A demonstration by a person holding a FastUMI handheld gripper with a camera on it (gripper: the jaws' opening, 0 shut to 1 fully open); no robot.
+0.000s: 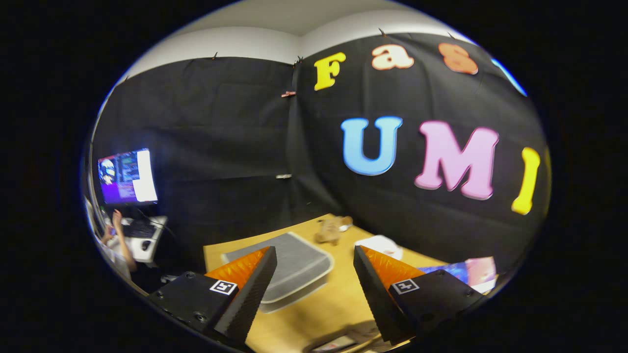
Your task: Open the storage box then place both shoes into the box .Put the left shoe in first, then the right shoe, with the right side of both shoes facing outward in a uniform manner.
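Gripper view looks over a smooth wooden worktop [314, 299] backed by black cloth. On it, just ahead of the fingers, lies the storage box [294, 267], grey, flat and round-cornered with a pale rim, lid still down. Beyond it sit a tan shoe [332, 229] and a white one [381, 244], both blurred. Gripper [314, 260] jaws are spread wide, holding nothing. Off the worktop's left end, a lit monitor [127, 176] glows.

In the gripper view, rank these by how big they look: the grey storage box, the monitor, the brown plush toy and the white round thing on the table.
1. Grey storage box, just ahead of the open, empty tongs.
2. Monitor, looking smaller, though it stands farther off.
3. White round thing and brown plush toy look alike; I won't rank them.
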